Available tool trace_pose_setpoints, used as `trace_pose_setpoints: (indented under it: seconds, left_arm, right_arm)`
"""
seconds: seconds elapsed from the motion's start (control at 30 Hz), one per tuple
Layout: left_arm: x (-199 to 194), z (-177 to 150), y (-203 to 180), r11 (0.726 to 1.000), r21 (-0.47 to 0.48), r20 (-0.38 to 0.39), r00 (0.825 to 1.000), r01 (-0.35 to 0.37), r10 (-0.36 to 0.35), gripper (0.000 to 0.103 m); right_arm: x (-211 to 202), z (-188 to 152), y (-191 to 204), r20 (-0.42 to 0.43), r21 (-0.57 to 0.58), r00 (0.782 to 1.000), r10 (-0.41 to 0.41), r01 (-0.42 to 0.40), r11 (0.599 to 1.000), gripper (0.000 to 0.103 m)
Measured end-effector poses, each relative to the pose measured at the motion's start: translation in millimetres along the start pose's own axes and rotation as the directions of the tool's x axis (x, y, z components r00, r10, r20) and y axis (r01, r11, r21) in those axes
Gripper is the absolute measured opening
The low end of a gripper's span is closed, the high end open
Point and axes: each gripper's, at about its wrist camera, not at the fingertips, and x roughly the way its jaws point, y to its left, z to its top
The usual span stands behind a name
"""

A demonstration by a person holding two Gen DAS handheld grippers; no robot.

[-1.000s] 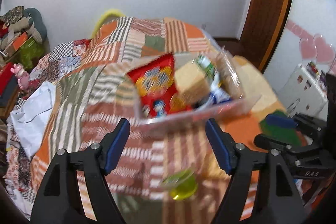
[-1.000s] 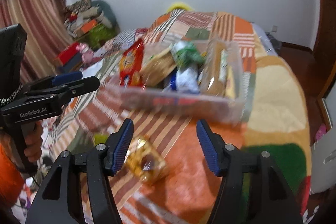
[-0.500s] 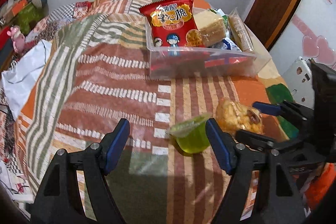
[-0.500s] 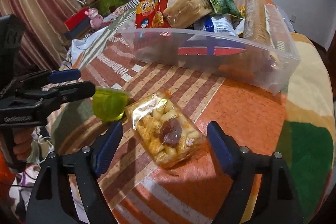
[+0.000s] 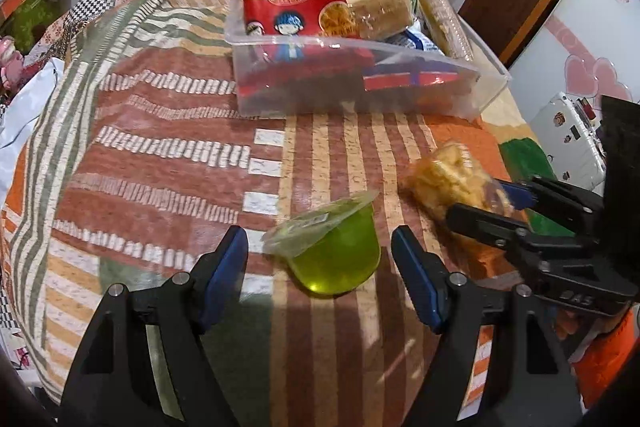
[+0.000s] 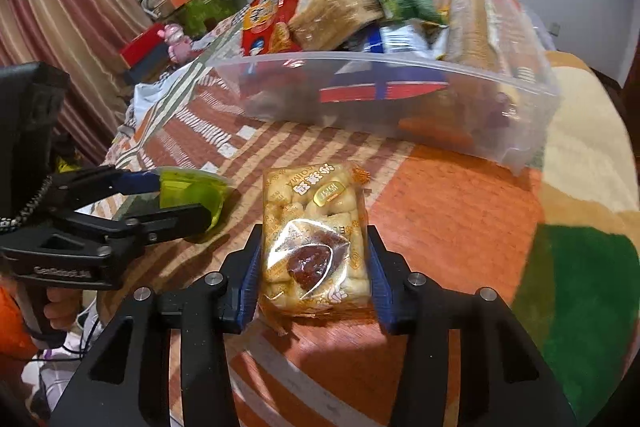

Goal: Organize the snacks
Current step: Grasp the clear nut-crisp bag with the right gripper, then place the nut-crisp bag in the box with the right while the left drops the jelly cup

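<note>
The right claw [image 6: 314, 267], whose jaws have just been closing, is clamped on the packaged pastry [image 6: 314, 243] lying on the patchwork bedspread [image 5: 160, 155]. The green jelly cup [image 5: 334, 251] is flanked, untouched, by the open left claw [image 5: 320, 271]. The clear snack bin [image 5: 360, 95] is seen just beyond.

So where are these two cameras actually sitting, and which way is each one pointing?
Left wrist: sits on the left gripper, looking down along its fingers at the green jelly cup lying between open jaws; the right gripper shows alongside.
Right wrist: sits on the right gripper, whose jaws have just closed on the pastry packet; the left gripper and a hand show.
Shared: both snacks, the clear bin, the patchwork blanket.
</note>
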Motion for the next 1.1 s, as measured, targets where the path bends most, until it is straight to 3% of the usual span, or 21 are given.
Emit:
trace_pose_setpoints:
  seconds: [0.07,0.2,0.4,0.6,0.93,1.1]
  left_arm:
    - [5.5,0.6,-2.6,1.0,0.001,0.001,1.0,-0.014,0.014,0.074]
    - [11.9,2.3,-7.2,0.999,0.015,0.01,0.999,-0.034,0.034,0.057]
    - [6.8,6.4,-11.7,1.0,0.025,0.023,1.0,-0.011,0.01,0.057]
    - [-17.6,26.8,-21.4,0.999,0.04,0.11,0.994,-0.008,0.003,0.057]
    - [-54.7,74.1,-39.3,0.995,0.097,0.252,0.967,0.004,-0.028,0.057]
    - [-57.7,97.0,-43.6,0.995,0.101,0.288,0.957,0.006,-0.035,0.057]
  right_arm:
    - [-4.7,-1.0,-6.1,0.008,0.023,1.0,0.004,-0.004,1.0,0.043]
    - [-13.1,-0.9,-10.9,0.038,0.048,0.999,-0.019,0.017,0.999,0.043]
    - [-27.1,2.1,-17.0,0.095,0.092,0.995,-0.027,0.019,0.996,0.043]
    - [-43.3,12.1,-22.2,0.156,0.112,0.987,-0.043,0.026,0.993,0.043]
    - [-67.6,37.5,-39.8,0.264,0.147,0.961,-0.085,0.048,0.988,0.043]
    - [-71.2,53.8,-43.6,0.299,0.146,0.949,-0.096,0.054,0.988,0.043]
